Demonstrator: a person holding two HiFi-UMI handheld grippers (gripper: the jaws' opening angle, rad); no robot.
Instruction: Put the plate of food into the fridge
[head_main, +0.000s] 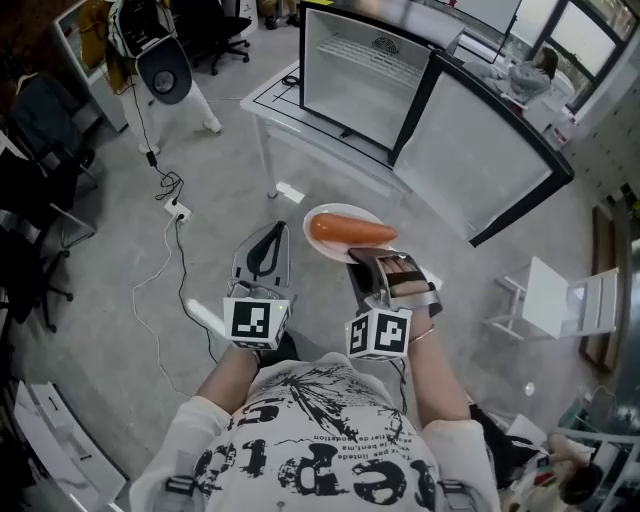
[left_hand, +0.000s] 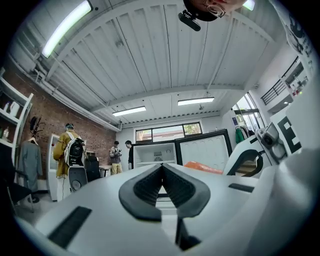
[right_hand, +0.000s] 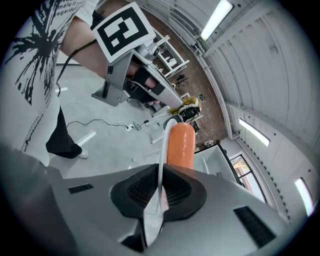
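The right gripper (head_main: 365, 260) is clenched on the near rim of a white plate (head_main: 316, 246). The plate sticks out ahead of it, carried in the air over the floor, with a long orange piece of food (head_main: 350, 232) lying on it. The right gripper view shows both pads pressing the thin rim (right_hand: 161, 150) between them. The left gripper (head_main: 270, 235), just beside the right one, has its jaws together on nothing. So the pick-up looks done. The fridge (head_main: 360, 75) stands on a white tabletop (head_main: 262, 100) well ahead of both grippers, its door (head_main: 480, 160) already swung wide and its inside bare. What seems left is to carry the plate across, slide it onto a shelf, let go and perhaps shut the door. No brand shows on the fridge. The cube on each gripper carries only black-and-white square markers. The person's shirt has large black lettering, seen upside down and cut off, which I cannot read for sure.
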